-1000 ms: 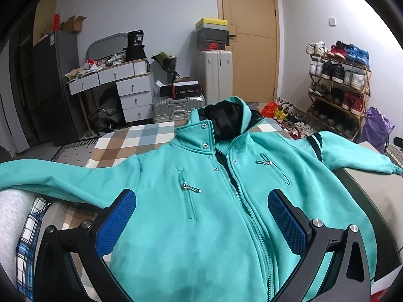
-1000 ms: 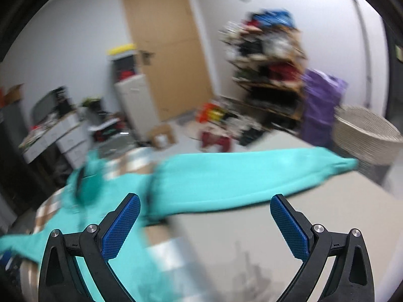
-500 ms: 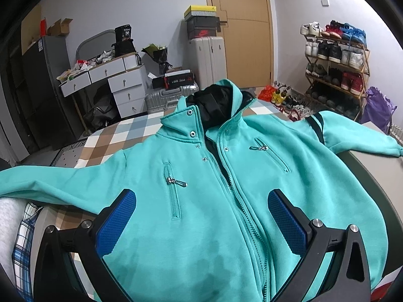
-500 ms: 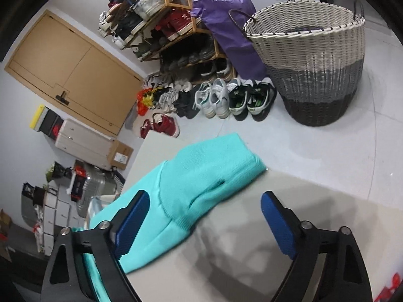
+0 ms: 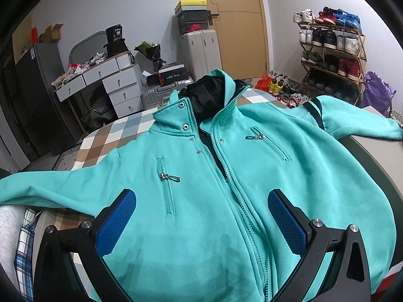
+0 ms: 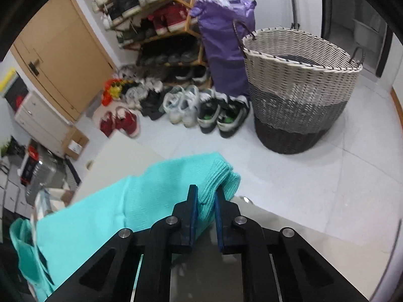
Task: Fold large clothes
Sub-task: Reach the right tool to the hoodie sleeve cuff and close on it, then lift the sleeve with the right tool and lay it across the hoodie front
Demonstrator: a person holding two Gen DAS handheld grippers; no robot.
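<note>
from the left wrist camera, a teal zip-up hooded jacket (image 5: 206,176) lies face up and spread flat on a bed with a brown, blue and white checked cover (image 5: 113,136). at the far left its sleeve runs out past the bed's edge, above a plaid cloth (image 5: 24,251). the left gripper (image 5: 201,216) hangs above the jacket's lower front with its blue pads (image 5: 115,221) spread wide and nothing between them; the chest pocket zipper (image 5: 170,176) sits just beyond the left pad and the main zipper runs up between the two pads toward the black-lined hood (image 5: 211,93). to the right, the other sleeve stretches out across a pale tabletop (image 5: 372,151). behind stand a white drawer unit (image 5: 118,85), a grey suitcase (image 5: 199,50), a wooden door (image 5: 234,20) and a shoe rack (image 5: 330,47).

in the right wrist view, that sleeve comes in from the lower left over the pale table. the right gripper (image 6: 205,201) has its pads pressed onto the sleeve's ribbed cuff (image 6: 214,173), pinching the knit between them. beyond, on the floor, are red shoes (image 6: 121,123), white and black sneakers (image 6: 201,110), a purple bag (image 6: 221,40) and, at right, a woven laundry basket (image 6: 299,88).
</note>
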